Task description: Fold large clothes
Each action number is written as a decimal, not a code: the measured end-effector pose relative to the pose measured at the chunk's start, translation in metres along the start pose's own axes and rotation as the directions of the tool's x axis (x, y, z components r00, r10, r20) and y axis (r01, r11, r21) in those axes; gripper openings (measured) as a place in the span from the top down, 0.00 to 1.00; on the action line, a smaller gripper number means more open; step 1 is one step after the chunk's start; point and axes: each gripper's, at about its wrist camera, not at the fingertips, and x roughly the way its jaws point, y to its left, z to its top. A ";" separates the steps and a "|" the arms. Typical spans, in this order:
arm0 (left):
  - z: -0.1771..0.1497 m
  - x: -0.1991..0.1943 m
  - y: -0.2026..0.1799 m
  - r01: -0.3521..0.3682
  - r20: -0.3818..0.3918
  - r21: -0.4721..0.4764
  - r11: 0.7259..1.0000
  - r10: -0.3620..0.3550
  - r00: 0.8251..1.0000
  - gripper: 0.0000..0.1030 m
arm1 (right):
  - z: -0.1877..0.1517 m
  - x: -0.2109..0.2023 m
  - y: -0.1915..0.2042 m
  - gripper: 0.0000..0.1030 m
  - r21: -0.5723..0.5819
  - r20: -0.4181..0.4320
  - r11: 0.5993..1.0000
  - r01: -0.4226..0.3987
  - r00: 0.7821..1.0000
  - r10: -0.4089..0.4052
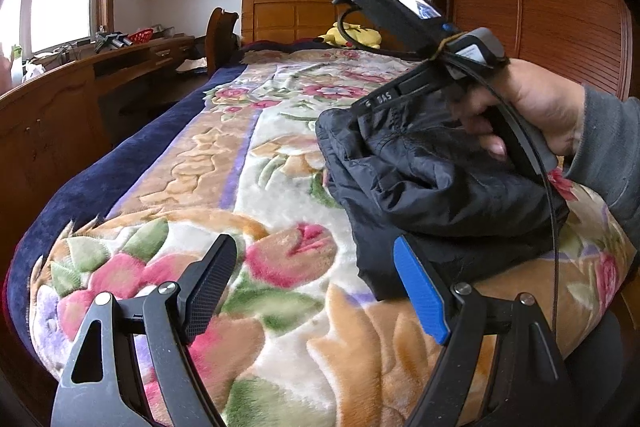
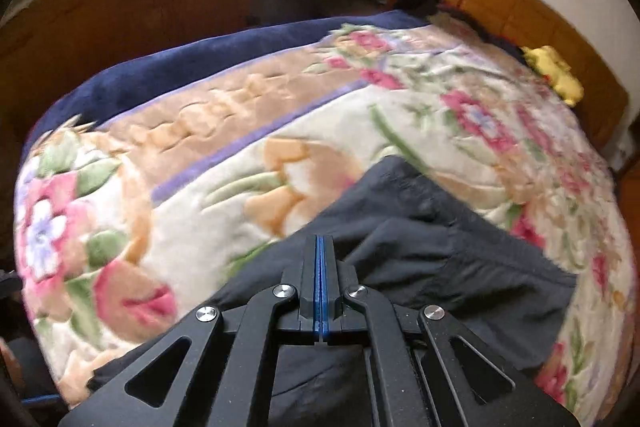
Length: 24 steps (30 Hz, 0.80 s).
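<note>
Pointing down, R gripper (image 2: 321,247) clamped over black garment (image 2: 440,247); L gripper (image 1: 320,275) agape

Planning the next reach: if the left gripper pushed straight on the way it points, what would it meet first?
Probably the floral blanket: the open left gripper points down at it, with the black garment just to the right. Depth is unclear.

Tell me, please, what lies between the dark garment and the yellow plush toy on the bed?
Only bare floral blanket lies between the garment and the plush toy, as the right wrist view shows.
</note>
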 end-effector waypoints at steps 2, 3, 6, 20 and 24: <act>0.000 0.000 0.000 0.001 0.001 0.000 1.000 -0.001 1.000 0.20 | -0.002 0.005 -0.008 0.95 0.030 -0.016 0.998 0.054 0.998 -0.053; -0.001 -0.001 0.000 0.001 0.003 0.002 1.000 -0.001 1.000 0.20 | -0.003 0.009 -0.010 0.73 0.044 -0.029 0.997 0.064 0.998 -0.063; -0.001 -0.002 -0.001 0.001 0.003 0.009 1.000 -0.001 1.000 0.20 | -0.009 0.031 -0.019 0.26 0.096 -0.100 0.994 0.054 0.994 -0.045; -0.001 0.007 -0.013 0.013 -0.027 0.034 0.999 -0.012 1.000 0.20 | 0.006 0.022 0.002 0.95 0.093 0.010 0.996 -0.005 1.000 0.004; -0.001 0.009 -0.016 0.024 -0.034 0.038 0.999 -0.023 0.999 0.20 | 0.001 0.019 0.001 0.94 0.101 0.028 0.995 0.011 1.000 -0.014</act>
